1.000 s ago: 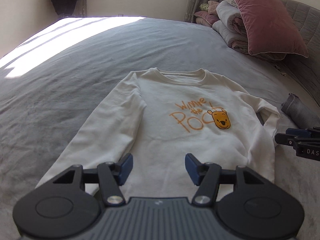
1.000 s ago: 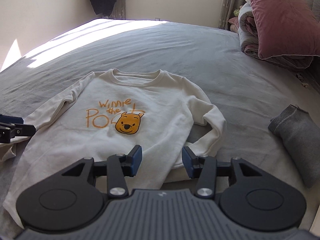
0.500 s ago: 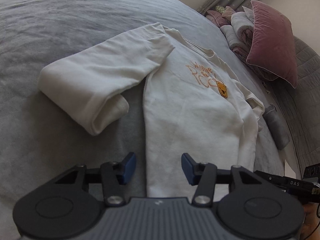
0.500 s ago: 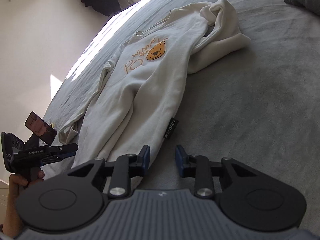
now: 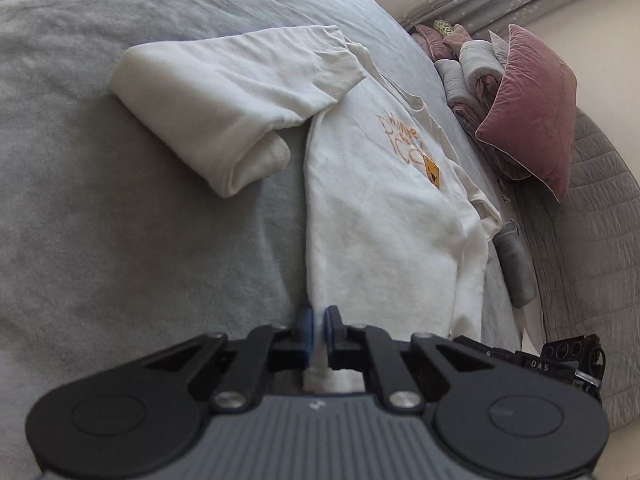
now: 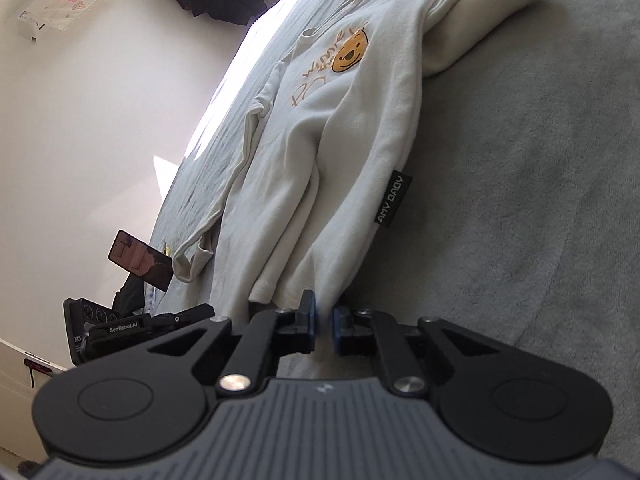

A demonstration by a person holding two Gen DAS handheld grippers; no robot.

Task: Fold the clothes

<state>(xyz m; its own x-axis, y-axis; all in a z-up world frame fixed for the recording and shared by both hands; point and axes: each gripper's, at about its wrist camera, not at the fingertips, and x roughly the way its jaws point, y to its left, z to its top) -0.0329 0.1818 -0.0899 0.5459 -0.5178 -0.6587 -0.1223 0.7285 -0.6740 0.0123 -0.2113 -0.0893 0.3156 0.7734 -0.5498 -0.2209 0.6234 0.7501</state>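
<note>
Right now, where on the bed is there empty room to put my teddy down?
Two bare grey patches of the bed: a big one left of the white sweatshirt, beyond its folded sleeve, and one right of the side label. It is crowded by the pink pillow, the blanket stack and the grey folded cloth.

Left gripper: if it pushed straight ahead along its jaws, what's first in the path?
The white sweatshirt itself. The left gripper is already shut on its bottom hem, so going straight on would drive up the shirt's body along its side edge, towards the folded sleeve. Depth past that is unclear.
</note>
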